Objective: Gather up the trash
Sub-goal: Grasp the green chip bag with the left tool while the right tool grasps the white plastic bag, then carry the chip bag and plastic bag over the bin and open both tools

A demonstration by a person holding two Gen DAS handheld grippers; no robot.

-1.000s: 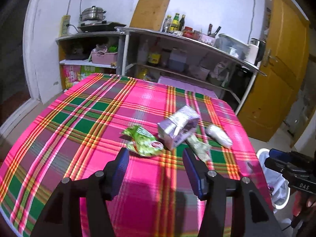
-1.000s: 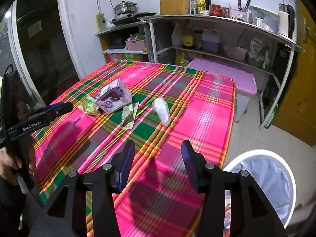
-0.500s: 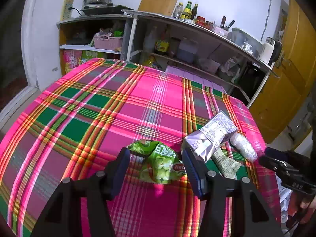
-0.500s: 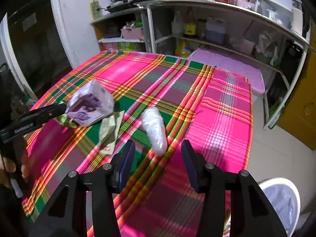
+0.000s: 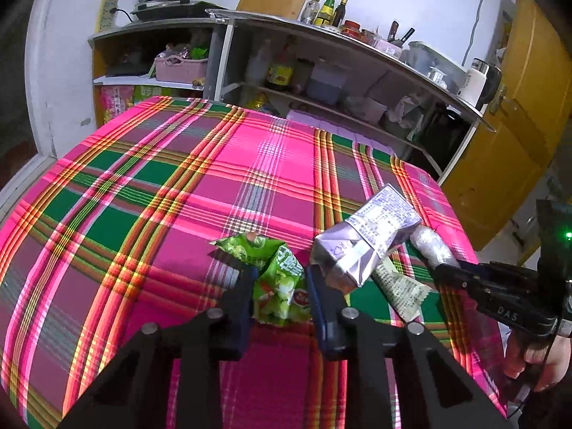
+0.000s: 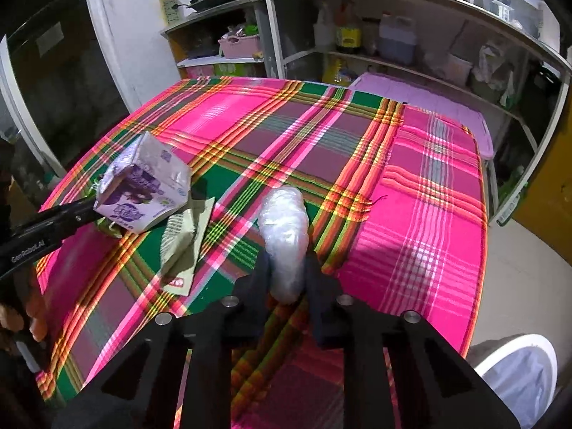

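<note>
Left gripper (image 5: pixel 280 287): jaws just closed in, narrowed to a small gap, pads pressed on either side of green snack packet (image 5: pixel 277 279), crumpled between them on plaid tablecloth (image 5: pixel 161 193). Just beyond right-hand finger (image 5: pixel 320 304), touching it or nearly so, purple-and-silver carton (image 5: pixel 364 239), lying tilted on its side. Under the carton's near end and further to that side, pale flat wrapper (image 5: pixel 400 286), lying on a green square of the cloth. Further still, white plastic wad (image 5: pixel 430 246), with dark tips of the other gripper at its near end.

Right gripper (image 6: pixel 287 275): jaws also just drawn in, almost fully together, clamped on the near end of the white plastic wad (image 6: pixel 284 236); wad squeezed thin between the pads and bulging beyond the fingertips, resting on the tablecloth (image 6: pixel 422 193). To the left of left-hand finger (image 6: pixel 259 282), apart from it, the pale flat wrapper (image 6: pixel 182 243), partly folded. Beyond that, the carton (image 6: pixel 143 189), propped at a slant, one corner over the wrapper. Left gripper's dark body (image 6: pixel 39 232) reaching in behind the carton from the left edge. Below and to the right of the fingers, off the table edge, white-rimmed bin with a liner (image 6: pixel 514 375). Far beyond both sets of fingers, metal shelves (image 5: pixel 321 60) with bottles and containers.
</note>
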